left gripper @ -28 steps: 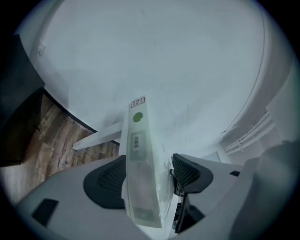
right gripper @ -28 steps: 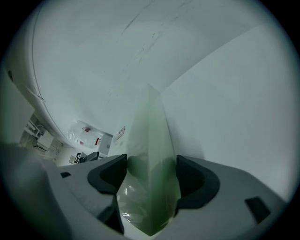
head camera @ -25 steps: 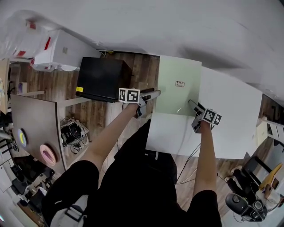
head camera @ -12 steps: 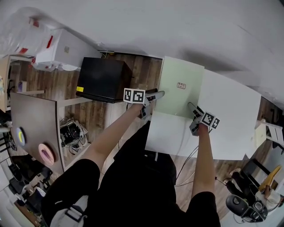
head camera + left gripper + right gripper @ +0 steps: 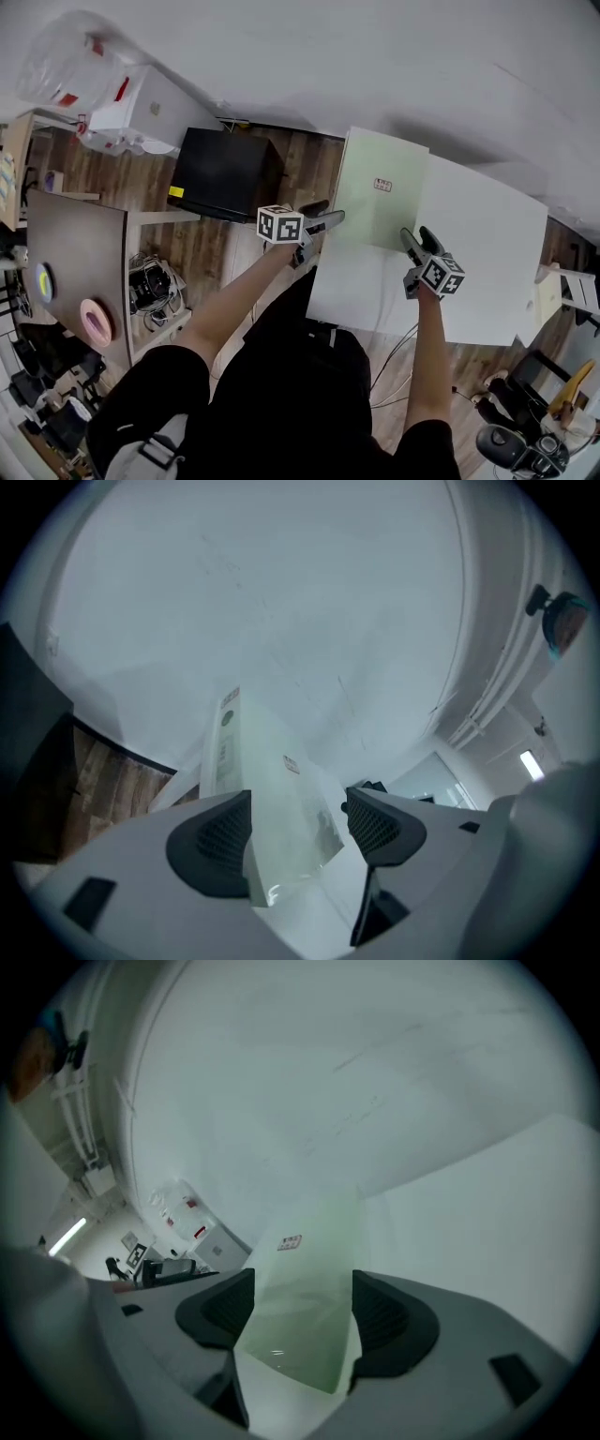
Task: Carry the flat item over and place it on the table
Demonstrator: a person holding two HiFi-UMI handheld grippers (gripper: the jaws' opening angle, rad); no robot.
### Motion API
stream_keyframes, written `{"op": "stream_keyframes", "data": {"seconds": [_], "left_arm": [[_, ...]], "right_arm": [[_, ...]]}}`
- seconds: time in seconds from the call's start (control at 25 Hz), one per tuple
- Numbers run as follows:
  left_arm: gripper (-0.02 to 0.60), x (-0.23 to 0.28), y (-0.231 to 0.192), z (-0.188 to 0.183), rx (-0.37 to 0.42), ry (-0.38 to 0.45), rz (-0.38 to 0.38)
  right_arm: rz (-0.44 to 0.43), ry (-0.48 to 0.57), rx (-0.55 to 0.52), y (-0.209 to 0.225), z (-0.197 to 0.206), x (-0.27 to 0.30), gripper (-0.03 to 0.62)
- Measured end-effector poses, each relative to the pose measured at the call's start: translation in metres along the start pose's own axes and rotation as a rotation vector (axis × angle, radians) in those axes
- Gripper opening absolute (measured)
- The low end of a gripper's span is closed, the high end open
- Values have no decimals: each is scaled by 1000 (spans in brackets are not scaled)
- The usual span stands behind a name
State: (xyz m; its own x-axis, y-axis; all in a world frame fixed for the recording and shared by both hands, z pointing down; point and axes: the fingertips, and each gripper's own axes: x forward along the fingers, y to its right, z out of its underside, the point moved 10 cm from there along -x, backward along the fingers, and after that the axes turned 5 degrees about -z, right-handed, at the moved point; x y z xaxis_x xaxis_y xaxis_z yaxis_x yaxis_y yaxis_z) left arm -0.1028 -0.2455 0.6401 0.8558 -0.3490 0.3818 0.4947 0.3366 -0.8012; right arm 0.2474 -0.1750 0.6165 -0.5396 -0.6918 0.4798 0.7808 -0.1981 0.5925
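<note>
The flat item is a pale green sheet with a small label, held over the left part of the white table. Its far end reaches past the table's edge. My left gripper grips the sheet's left near edge, and my right gripper grips its right near corner. In the left gripper view the sheet runs between the jaws of the left gripper. The right gripper view shows the sheet filling the gap in the right gripper. Whether the sheet rests on the table I cannot tell.
A black box stands on the wooden floor left of the table, with white cartons behind it. A brown desk with a pink ring is at the far left. An office chair sits bottom right.
Both grippers have kept their hold on the green sheet. The left gripper has come slightly nearer and lower in the view; the sheet has shifted only a little over the table.
</note>
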Motion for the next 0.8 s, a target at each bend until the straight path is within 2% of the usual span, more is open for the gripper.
{"op": "stream_keyframes", "data": {"seconds": [0.12, 0.2, 0.28, 0.32, 0.44, 0.52, 0.68, 0.8], "left_arm": [[324, -13, 32, 8, 166, 2, -16], [315, -23, 56, 17, 249, 19, 4], [298, -29, 80, 27, 307, 31, 65], [274, -32, 92, 32, 335, 40, 87], [85, -43, 131, 52, 434, 81, 69], [42, -48, 159, 69, 494, 91, 56], [23, -59, 201, 107, 539, 118, 59], [15, -72, 218, 135, 527, 173, 34]], "right_arm": [[15, 100, -132, -30, -8, -23, 336], [-2, 158, -131, -45, -9, -40, 336], [-33, 190, -128, -58, -7, -56, 336], [-46, 192, -152, -66, -6, -64, 336], [-44, 162, -298, -95, 3, -94, 336], [-20, 158, -340, -107, 13, -123, 336], [4, 206, -320, -119, 37, -177, 336], [23, 221, -401, -138, 49, -205, 334]]}}
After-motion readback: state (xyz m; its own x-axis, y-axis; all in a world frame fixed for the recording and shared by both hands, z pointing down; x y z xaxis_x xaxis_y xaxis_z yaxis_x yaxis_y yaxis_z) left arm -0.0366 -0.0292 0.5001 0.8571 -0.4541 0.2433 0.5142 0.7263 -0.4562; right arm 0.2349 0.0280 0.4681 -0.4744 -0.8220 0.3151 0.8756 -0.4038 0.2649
